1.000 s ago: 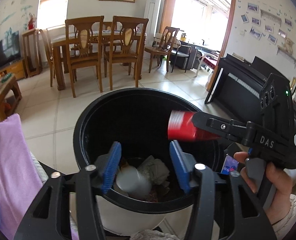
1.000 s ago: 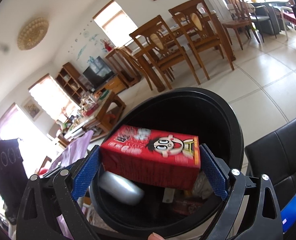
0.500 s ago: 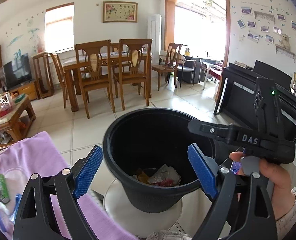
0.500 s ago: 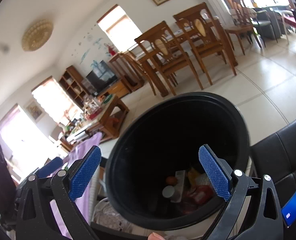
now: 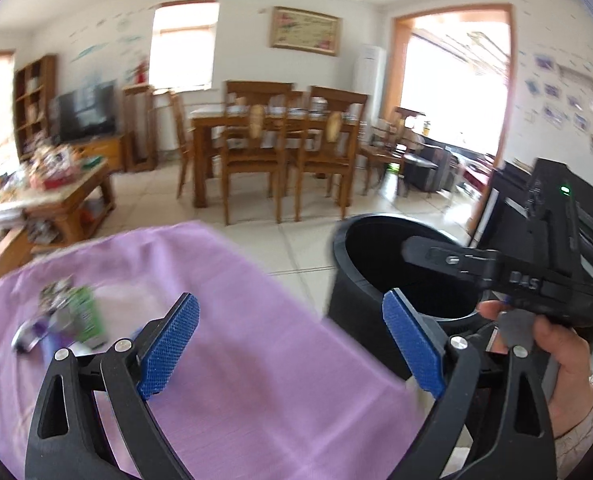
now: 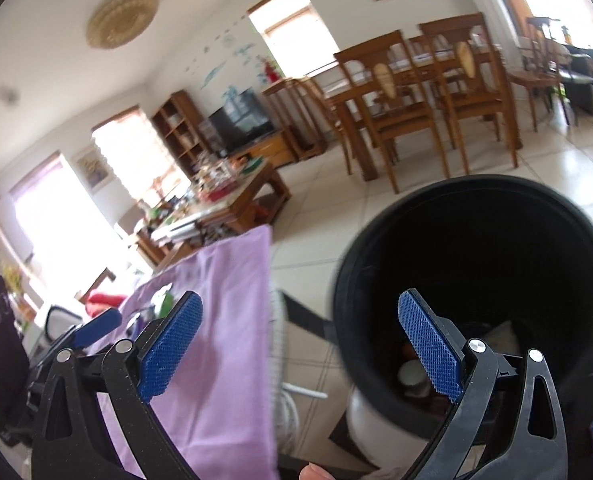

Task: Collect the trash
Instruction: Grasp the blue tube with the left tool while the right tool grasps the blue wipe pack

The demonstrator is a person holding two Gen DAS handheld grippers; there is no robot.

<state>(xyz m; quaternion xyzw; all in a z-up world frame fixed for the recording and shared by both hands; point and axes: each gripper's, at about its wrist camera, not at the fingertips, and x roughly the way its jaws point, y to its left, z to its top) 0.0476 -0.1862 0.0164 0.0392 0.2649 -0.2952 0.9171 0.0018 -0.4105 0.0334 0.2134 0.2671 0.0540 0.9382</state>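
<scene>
Grippers both stand wide with nothing between their blue textured pads; the left gripper [image 5: 290, 346] has just been opening further, and its jaws frame only purple cloth and the side of the bin; the right gripper [image 6: 300, 348] gapes just as wide, its left pad over the cloth, its right pad over the bin's mouth. The round black plastic trash bin [image 5: 360, 280] sits at about three o'clock in the left wrist view, just beside the edge of the lilac-purple tablecloth [image 5: 256, 360]; in the right wrist view the same bin [image 6: 476, 208] fills the four o'clock quarter, and pale crumpled rubbish [image 6: 412, 372] shows dimly at its bottom. On the cloth at about nine o'clock in the left wrist view lies a blurred cluster of leftover trash, a green-and-white packet [image 5: 88, 312] with something small and purple-and-silver touching it; what these are exactly cannot be told. A person's hand [image 5: 552, 344] grips the black handle of the right gripper at four o'clock in the left wrist view, above the bin's rim; wooden dining chairs [image 5: 256, 148] stand well apart at twelve o'clock.
</scene>
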